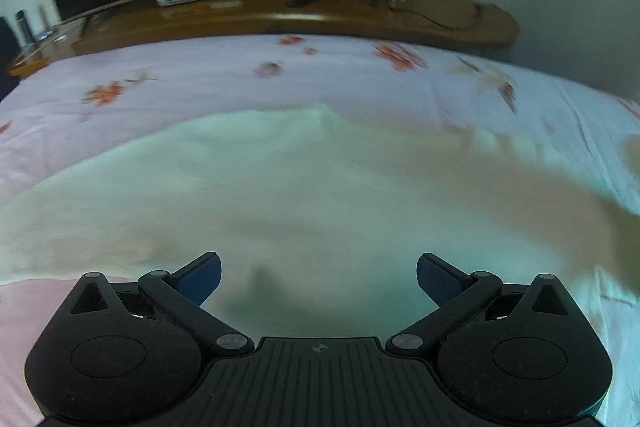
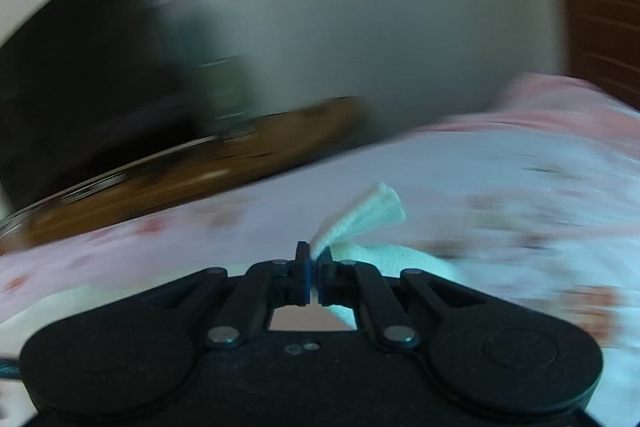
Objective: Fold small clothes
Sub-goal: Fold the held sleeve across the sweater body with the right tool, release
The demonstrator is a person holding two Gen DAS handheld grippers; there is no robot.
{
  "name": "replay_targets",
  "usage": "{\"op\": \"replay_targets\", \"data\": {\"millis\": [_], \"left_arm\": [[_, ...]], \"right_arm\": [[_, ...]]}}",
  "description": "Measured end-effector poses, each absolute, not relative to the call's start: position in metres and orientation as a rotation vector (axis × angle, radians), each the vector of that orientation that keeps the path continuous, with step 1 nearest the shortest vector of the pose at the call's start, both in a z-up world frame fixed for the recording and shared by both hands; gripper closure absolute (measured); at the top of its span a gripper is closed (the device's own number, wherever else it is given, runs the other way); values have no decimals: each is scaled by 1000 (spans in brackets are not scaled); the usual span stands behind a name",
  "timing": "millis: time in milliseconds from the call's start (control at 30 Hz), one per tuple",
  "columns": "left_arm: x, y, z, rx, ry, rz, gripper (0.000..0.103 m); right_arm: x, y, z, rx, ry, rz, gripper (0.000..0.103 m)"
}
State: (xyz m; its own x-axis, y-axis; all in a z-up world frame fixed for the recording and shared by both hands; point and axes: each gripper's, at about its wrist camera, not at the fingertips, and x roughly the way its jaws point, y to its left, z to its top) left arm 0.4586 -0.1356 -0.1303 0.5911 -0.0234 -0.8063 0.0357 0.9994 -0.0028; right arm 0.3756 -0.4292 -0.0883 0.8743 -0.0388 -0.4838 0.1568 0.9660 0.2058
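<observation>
Cloth (image 1: 280, 179), pale mint green, lies spread on the flowered bedsheet (image 1: 180, 79) straight ahead of my left gripper (image 1: 319, 279) in the left wrist view. It runs wide from left to right across my path, its far edge rising to a small peak near the middle. My left gripper is released, fingers (image 1: 200, 277) spread wide with nothing between them, hovering just over the near part of the cloth. A wooden shelf (image 1: 280, 13) sits beyond the bed.

From the right wrist view, my right gripper (image 2: 314, 267) is clenched on a corner of the same cloth (image 2: 360, 219), which fans out up and to the right past the fingertips; more of it trails down to the right. Everything here is smeared by motion. I judge the right hand is the one carrying the fold, while my left, free and nearer the flat body of the cloth, could pin or pick the near edge.
</observation>
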Motion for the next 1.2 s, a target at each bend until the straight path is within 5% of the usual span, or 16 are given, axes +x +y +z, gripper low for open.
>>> {"op": "replay_targets", "data": {"millis": [233, 267, 400, 533, 667, 1033, 1133, 1200], "left_arm": [[461, -81, -130, -47, 941, 53, 0], [461, -77, -132, -62, 950, 43, 0], [459, -73, -143, -129, 984, -22, 0], [451, -85, -152, -184, 1020, -119, 0], [446, -100, -165, -292, 1069, -202, 0], [447, -109, -189, -710, 1048, -240, 2], [451, -108, -195, -776, 1042, -239, 45], [454, -109, -200, -788, 1044, -233, 46]], "right_arm": [[428, -303, -136, 238, 656, 231, 98], [433, -289, -144, 214, 692, 254, 94], [438, -266, -167, 157, 812, 329, 51], [407, -293, -146, 159, 710, 269, 51], [382, -329, -141, 107, 674, 127, 39], [338, -384, -153, 178, 697, -34, 39], [332, -386, -153, 169, 685, -63, 39], [330, -389, -153, 163, 681, -84, 39]]}}
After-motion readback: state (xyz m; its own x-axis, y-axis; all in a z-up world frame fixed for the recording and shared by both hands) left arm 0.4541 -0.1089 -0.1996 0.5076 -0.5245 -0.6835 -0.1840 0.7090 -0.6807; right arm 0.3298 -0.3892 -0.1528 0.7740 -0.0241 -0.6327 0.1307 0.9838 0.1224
